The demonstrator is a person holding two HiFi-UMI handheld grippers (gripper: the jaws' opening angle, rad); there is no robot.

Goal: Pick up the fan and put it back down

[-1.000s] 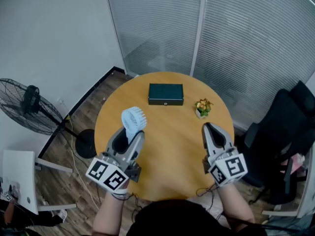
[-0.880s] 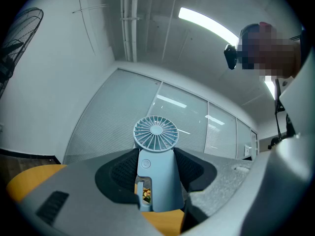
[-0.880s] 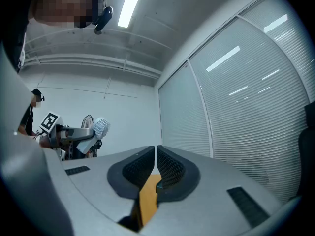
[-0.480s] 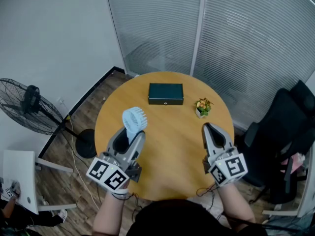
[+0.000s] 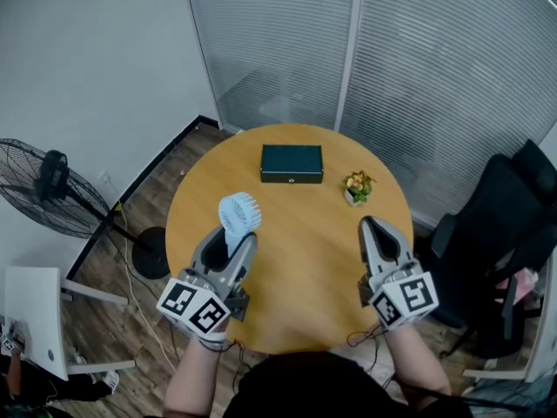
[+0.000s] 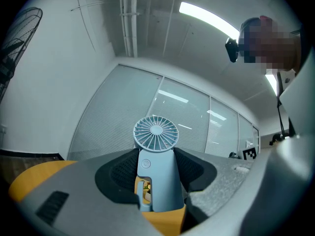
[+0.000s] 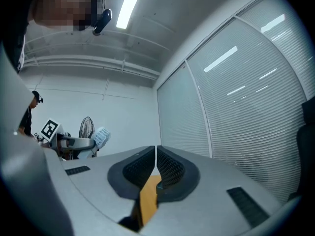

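Observation:
A pale blue handheld fan [image 5: 238, 214] stands upright over the round wooden table [image 5: 296, 233], with its round grille on top. My left gripper [image 5: 228, 240] is shut on the fan's handle [image 6: 156, 181], with a black pad pressing each side. I cannot tell whether the fan's base touches the tabletop. My right gripper [image 5: 376, 227] hovers level over the table's right side, apart from the fan. Its jaws are closing and almost together, with nothing between them [image 7: 156, 154]. The right gripper view shows the fan [image 7: 101, 136] far off to the left.
A dark green box [image 5: 291, 164] lies at the far side of the table, and a small potted plant [image 5: 356, 187] stands to its right. A floor fan [image 5: 48, 190] stands left of the table and a black chair [image 5: 496, 233] stands to the right. Glass walls with blinds close off the back.
The fan and left gripper have barely shifted, and the fan stays gripped. The right gripper has kept its place.

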